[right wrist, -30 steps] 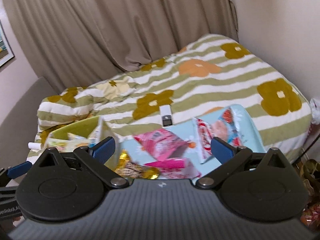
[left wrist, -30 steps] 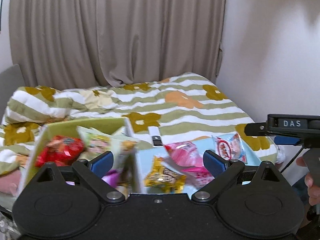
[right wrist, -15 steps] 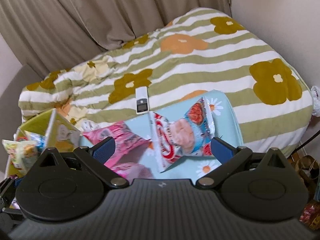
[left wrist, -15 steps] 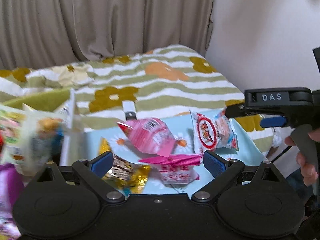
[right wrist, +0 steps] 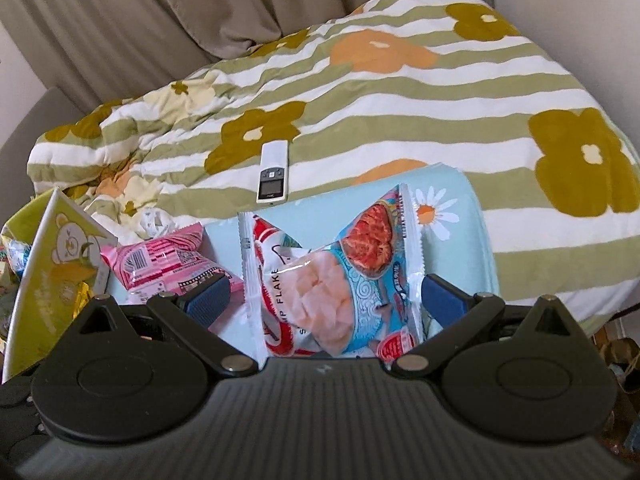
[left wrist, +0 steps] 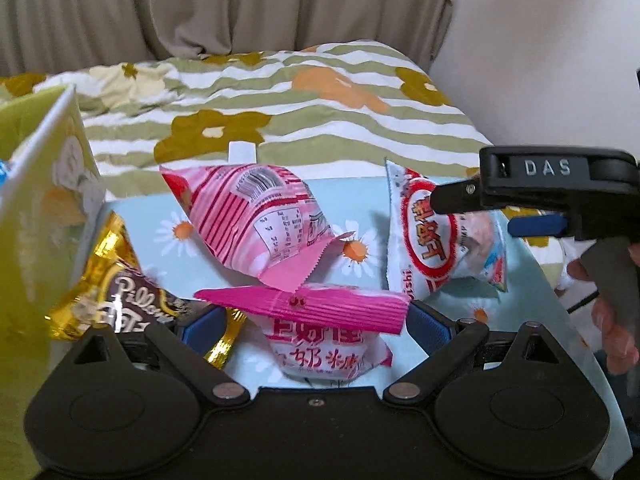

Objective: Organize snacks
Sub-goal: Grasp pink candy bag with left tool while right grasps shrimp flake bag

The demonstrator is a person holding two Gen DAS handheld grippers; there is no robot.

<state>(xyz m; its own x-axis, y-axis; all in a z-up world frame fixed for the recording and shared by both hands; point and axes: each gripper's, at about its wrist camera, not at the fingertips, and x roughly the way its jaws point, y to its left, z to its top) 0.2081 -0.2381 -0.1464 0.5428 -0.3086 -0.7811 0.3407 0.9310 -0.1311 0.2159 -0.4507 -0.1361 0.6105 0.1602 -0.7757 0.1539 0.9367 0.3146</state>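
You are swinging both wide-open, empty tongs away from the yellow box (left wrist: pixel 44 184): left tongs (left wrist: pixel 314 326) around the bright pink bag (left wrist: pixel 320 336), right tongs (right wrist: pixel 326 298) around the shrimp bag (right wrist: pixel 336 280).

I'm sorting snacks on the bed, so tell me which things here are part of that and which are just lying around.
Part of the job: shrimp flake bag, striped pink bag, pink-topped packet, gold chocolate packet, yellow-green box.

Lying about: remote control, floral duvet, curtain.

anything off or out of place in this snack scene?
One non-snack: a white remote lies on the striped quilt just beyond the blue daisy cloth, apart from the packets. The snack bags lie jumbled; none looks torn or spilled.
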